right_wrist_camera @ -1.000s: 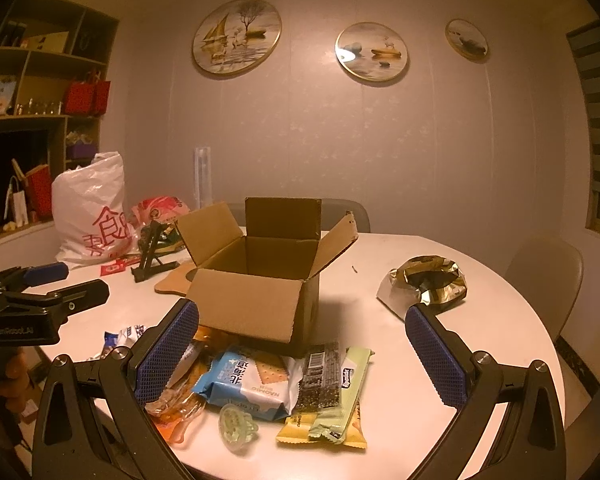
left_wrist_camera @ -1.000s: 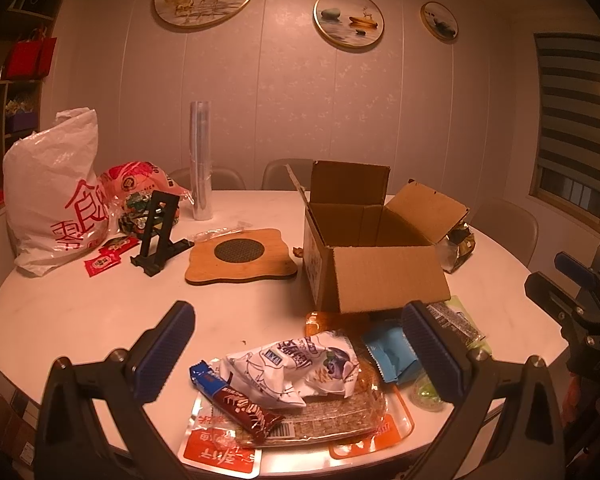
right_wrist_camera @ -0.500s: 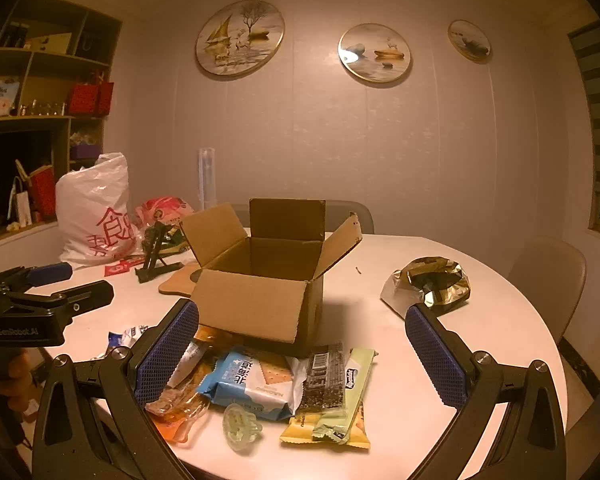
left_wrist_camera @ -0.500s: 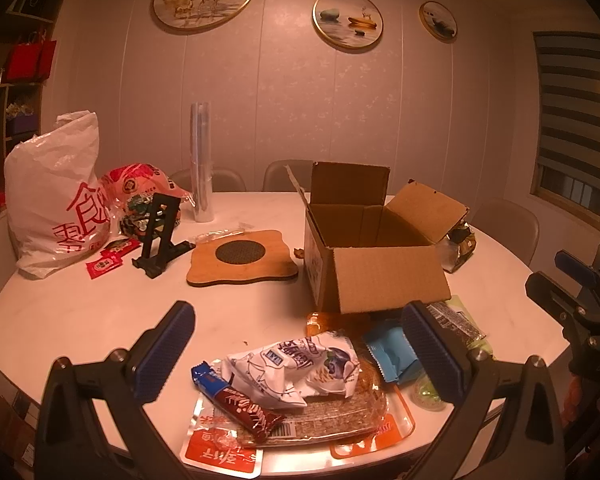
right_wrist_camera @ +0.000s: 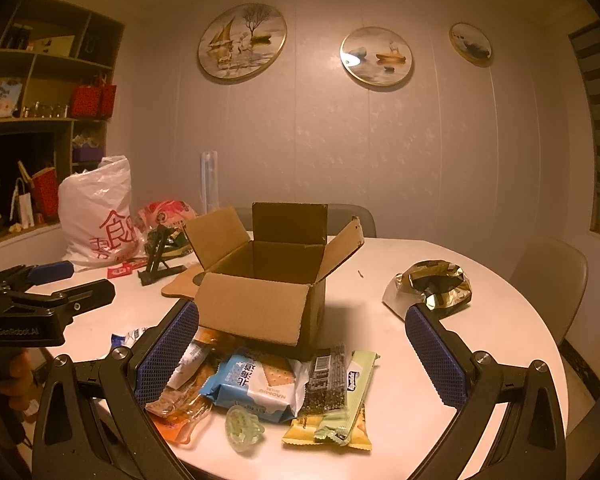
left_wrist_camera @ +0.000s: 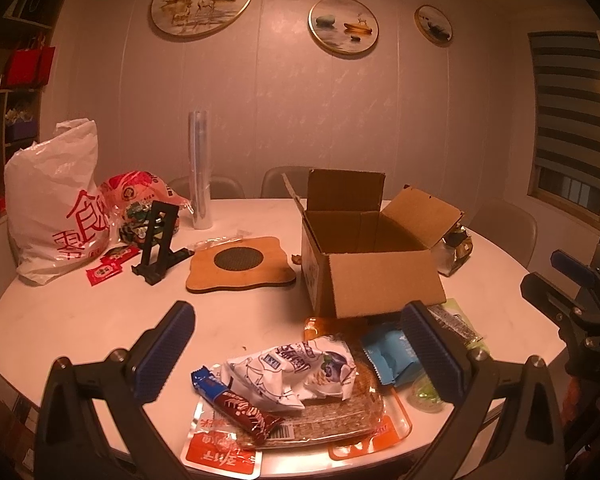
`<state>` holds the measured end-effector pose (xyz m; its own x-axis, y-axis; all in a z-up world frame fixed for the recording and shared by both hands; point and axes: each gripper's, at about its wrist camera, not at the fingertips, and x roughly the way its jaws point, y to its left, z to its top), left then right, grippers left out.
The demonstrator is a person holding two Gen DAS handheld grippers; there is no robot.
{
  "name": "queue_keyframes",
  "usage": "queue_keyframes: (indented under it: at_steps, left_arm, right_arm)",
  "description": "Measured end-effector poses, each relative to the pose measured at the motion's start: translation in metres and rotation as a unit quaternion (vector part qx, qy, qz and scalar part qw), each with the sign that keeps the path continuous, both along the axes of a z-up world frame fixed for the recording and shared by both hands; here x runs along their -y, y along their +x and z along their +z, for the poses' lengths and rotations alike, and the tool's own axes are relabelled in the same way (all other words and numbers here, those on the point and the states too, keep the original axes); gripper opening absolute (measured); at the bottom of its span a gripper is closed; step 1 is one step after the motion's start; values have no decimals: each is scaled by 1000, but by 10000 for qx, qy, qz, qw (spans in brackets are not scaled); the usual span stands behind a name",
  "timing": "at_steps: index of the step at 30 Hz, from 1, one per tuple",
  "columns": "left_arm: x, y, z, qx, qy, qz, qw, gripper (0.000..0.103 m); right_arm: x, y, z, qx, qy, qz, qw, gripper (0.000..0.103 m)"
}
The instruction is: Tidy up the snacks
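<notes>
my left gripper (left_wrist_camera: 300, 356) and right gripper (right_wrist_camera: 302, 354) both hang spread wide, empty, over the snack pile (left_wrist_camera: 300, 376) at the table's near edge (left_wrist_camera: 80, 320); cardboard box (right_wrist_camera: 272, 280) just behind, inside probably empty.

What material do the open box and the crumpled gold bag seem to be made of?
Open box: brown corrugated cardboard, matte, with raw cut flap edges. Crumpled gold bag: likely metallised foil or film, glossy; its sharp creases reflect the light.
</notes>
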<state>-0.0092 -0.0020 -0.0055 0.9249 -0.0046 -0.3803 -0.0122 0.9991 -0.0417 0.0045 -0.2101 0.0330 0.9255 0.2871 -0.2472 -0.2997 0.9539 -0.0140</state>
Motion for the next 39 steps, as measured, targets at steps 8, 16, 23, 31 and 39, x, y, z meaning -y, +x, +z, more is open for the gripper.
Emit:
queue_keyframes:
  at_steps: [8,16,23,31,39]
  left_arm:
    - [1,-1,2,55,2,-59,10000,102]
    - [-4,1,4,37,-92,-322,9994,102]
    - [-26,10,-15,-267,-60,-257,9993,102]
    - [-57,22,-60,-818,-42,-139,9965,102]
    - [-62,48,-69,-899,-102,-1154,9892,102]
  right_arm:
    - [2,-3,-1,83,-26,-103,9999,103]
    - [-2,-7,5,135,-62,169,9997,103]
    - [-16,4,-5,-378,-57,809,9960,103]
    - [-30,35,-42,-1094,-261,712,9911,103]
    - [-47,58,-65,-1542,-381,866,9835,103]
